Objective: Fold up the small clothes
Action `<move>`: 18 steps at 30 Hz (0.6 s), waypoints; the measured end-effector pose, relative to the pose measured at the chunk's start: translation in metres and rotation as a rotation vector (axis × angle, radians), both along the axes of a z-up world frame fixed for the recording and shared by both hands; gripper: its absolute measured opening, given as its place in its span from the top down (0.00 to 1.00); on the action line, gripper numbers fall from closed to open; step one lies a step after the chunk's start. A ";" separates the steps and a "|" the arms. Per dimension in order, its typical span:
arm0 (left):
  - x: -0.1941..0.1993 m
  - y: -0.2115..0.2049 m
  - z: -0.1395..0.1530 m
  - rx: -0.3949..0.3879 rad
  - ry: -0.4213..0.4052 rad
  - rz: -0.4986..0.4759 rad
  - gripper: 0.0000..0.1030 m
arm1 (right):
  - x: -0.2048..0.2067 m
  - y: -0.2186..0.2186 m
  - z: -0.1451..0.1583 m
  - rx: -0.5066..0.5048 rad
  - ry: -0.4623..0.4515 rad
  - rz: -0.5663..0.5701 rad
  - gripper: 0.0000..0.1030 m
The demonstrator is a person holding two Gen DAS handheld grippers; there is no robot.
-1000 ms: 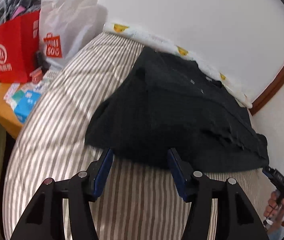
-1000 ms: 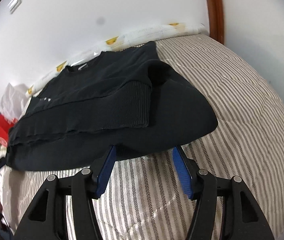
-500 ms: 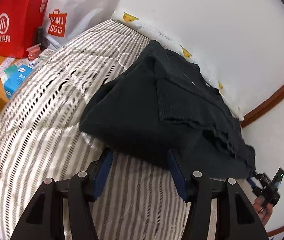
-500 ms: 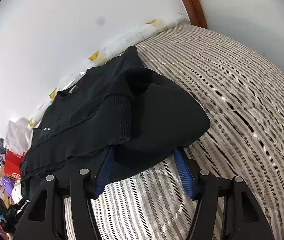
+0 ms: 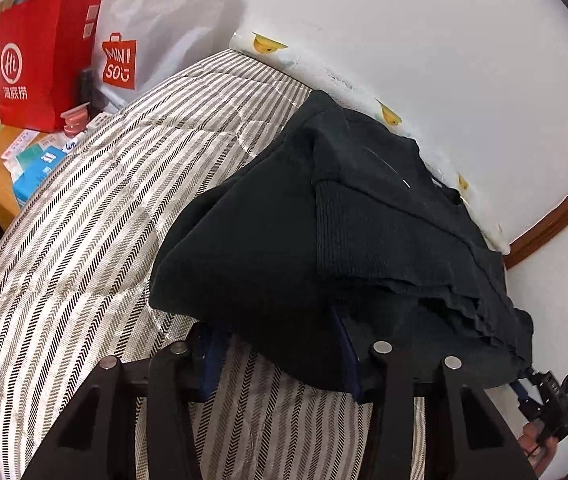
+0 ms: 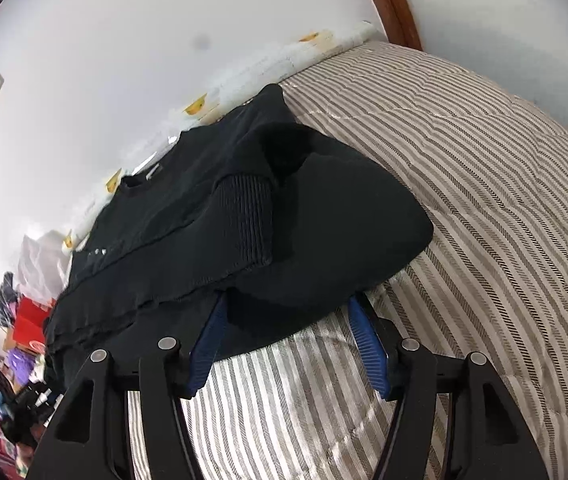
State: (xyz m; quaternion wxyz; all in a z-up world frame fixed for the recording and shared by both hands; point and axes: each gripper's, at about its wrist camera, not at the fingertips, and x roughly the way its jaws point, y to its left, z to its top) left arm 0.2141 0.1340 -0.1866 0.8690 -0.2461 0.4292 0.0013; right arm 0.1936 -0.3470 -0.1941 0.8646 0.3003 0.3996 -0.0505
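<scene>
The black sweater (image 5: 324,248) lay half-folded on the striped bed (image 5: 83,264), its near hem draped between the blue pads of both grippers. The left gripper (image 5: 275,356) was closing around the hem, its fingertips hidden under cloth. The right gripper (image 6: 288,344) stood unclenched, its tips tucked under the edge.
</scene>
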 end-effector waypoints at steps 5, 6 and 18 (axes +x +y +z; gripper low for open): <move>0.006 -0.001 -0.001 0.000 0.019 0.014 0.73 | 0.013 -0.008 -0.008 0.086 -0.003 -0.037 0.41; 0.006 -0.002 -0.001 0.006 0.022 0.018 0.78 | 0.013 -0.007 -0.008 0.085 -0.005 -0.042 0.48; -0.023 -0.006 0.021 0.069 -0.011 0.010 0.93 | -0.008 -0.002 0.011 0.014 -0.039 0.020 0.89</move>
